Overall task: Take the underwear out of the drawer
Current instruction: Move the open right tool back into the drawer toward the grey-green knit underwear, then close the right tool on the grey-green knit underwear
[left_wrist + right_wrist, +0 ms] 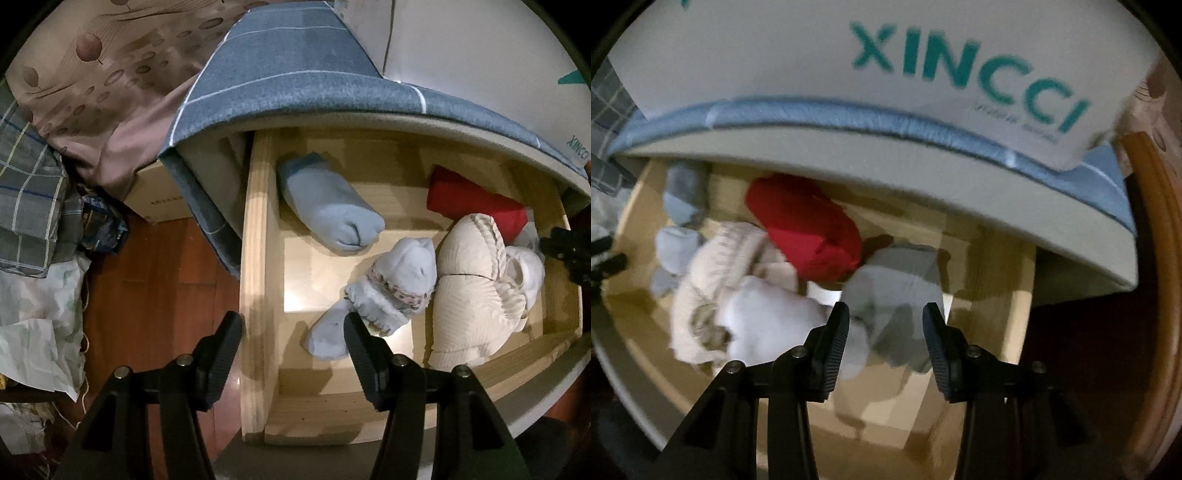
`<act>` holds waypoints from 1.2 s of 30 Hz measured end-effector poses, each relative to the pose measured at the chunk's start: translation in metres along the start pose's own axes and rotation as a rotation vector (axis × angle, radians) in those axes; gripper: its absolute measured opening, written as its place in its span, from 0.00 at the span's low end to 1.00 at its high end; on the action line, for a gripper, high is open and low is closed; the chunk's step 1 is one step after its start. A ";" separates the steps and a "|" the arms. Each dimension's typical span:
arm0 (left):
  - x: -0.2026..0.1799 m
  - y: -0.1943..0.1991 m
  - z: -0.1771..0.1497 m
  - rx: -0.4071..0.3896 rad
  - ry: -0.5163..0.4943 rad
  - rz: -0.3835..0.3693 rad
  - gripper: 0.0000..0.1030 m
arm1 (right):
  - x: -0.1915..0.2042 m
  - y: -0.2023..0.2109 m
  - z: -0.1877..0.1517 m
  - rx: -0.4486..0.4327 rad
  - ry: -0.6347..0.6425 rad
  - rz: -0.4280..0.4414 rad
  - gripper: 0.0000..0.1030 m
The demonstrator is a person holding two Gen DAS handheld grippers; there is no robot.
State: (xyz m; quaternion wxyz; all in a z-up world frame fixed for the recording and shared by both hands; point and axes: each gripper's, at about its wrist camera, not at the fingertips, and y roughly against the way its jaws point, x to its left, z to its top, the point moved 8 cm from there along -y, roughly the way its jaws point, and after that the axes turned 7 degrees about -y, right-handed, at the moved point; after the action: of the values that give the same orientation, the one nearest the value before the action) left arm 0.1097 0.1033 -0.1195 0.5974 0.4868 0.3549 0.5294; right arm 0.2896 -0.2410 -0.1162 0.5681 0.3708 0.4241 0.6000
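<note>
**Open drawer, both tongs above the clothes**

Pulled out from under a cabinet draped in blue-grey checked cloth (288, 74): a pale wooden drawer (255, 258), seen from above in both wrist views. Inside, several rolled and folded pieces of underwear and socks. At the back left, a light blue roll (328, 206). Nearer the front, a pale blue bundle with a patterned band (384, 284). Beside it to the right, touching, a cream ribbed garment (469, 288) with a white piece (528, 269) tucked against its far side. Behind those, a red folded item (476, 203), partly under the cabinet's edge. At the drawer's right end, seen only from the right wrist view, a grey folded piece (901, 288), lying just beside the red one.

Left tongs (291, 332): spread wide, nothing between them, held over the drawer's left wall and the front tip of the pale blue bundle.

Right tongs (886, 321): apart, nothing clamped, poised over the grey folded piece and the edge of the white one; picture blurred, so contact with the cloth impossible to judge.

On top of the cabinet, a white box with teal lettering (849, 85). To the left of the drawer, a reddish wooden floor (147, 295), a cardboard box (159, 199), and heaped fabrics and bags.
</note>
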 end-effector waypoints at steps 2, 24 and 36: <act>0.000 0.001 0.001 -0.004 0.002 -0.004 0.57 | -0.001 -0.010 0.001 0.008 0.033 -0.035 0.38; 0.000 0.006 0.006 -0.023 0.002 -0.021 0.57 | -0.013 -0.057 -0.012 0.222 0.113 -0.075 0.28; -0.021 0.007 0.012 -0.007 -0.031 -0.083 0.57 | -0.031 -0.062 -0.052 0.415 0.043 -0.051 0.28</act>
State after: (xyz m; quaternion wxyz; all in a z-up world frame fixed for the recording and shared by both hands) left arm 0.1152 0.0796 -0.1119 0.6258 0.4777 0.3638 0.4977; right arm 0.2664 -0.2765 -0.1912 0.4853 0.4562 0.5600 0.4928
